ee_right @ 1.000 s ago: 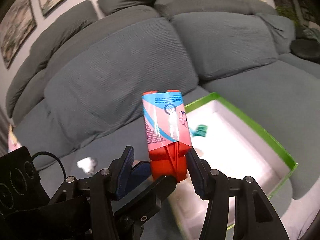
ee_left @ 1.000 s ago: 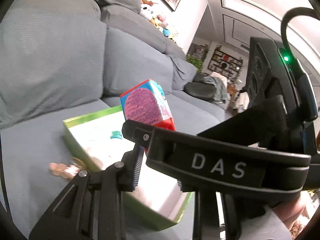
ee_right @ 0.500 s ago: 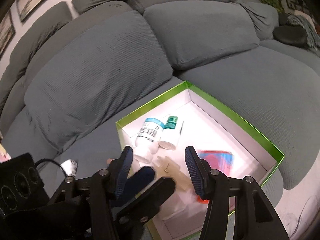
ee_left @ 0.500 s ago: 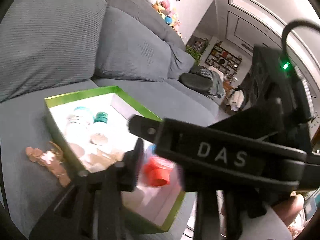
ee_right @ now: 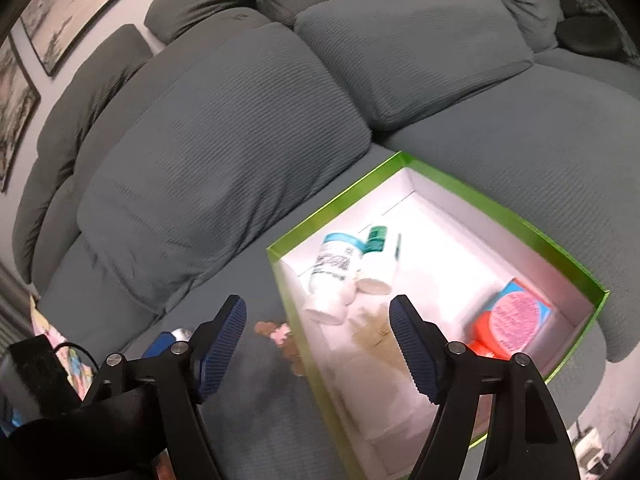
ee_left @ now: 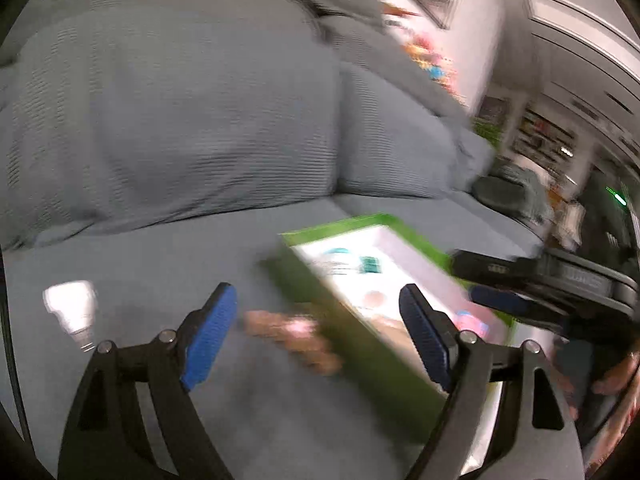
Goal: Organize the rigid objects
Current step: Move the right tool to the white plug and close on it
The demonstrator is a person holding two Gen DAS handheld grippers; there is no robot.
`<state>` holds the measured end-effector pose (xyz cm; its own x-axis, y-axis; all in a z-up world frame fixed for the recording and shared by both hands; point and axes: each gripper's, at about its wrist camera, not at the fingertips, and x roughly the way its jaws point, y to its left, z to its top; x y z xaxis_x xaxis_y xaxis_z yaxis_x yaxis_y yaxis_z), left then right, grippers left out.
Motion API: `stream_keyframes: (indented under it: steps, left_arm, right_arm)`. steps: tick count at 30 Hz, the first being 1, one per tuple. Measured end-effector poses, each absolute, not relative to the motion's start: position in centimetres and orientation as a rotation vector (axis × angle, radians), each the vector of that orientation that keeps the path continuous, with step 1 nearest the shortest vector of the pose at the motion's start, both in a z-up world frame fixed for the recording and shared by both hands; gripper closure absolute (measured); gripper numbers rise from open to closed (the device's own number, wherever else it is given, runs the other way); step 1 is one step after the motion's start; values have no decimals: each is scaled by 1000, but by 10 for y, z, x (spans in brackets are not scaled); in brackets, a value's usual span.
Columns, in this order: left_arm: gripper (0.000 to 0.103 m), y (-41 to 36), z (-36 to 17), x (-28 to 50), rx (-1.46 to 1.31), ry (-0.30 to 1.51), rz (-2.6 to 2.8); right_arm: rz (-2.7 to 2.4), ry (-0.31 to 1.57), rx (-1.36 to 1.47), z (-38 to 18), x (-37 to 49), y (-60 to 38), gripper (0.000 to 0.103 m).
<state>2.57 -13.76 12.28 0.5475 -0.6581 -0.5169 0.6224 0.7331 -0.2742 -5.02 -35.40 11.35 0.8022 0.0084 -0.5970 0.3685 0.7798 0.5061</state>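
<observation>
A green-rimmed white box [ee_right: 472, 196] lies on the grey sofa seat; it also shows blurred in the left wrist view [ee_left: 320, 276]. Inside it lie two white bottles [ee_right: 340, 264], a tan flat piece [ee_right: 372, 332] and the pink-and-red carton [ee_right: 508, 324] at the right end. My right gripper [ee_right: 318, 344] is open and empty, above the box's left edge. My left gripper [ee_left: 316, 332] is open and empty, above a brown and pink keychain [ee_left: 296, 336] on the seat left of the box. A white light bulb [ee_left: 74, 312] lies further left.
The keychain also shows in the right wrist view [ee_right: 282, 338] beside the box. Large grey back cushions [ee_right: 224, 140] rise behind the seat. A black device with a cable [ee_right: 36, 368] and colourful packaging sit at the lower left.
The right gripper has let go of the carton, which now lies in the box, and has drawn back open. The left gripper has swung left, open, over the keychain.
</observation>
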Motion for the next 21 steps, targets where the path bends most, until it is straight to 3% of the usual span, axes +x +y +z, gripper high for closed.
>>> stream_keyframes:
  steps: [13,21]
  left_arm:
    - [21,-21,68,102,-242,860,-273]
    - [21,-6,51,134,-338,908,-236]
  right_arm:
    - [92,676,607,116,16,-284,27]
    - [238,807,513,96,88,-223,27]
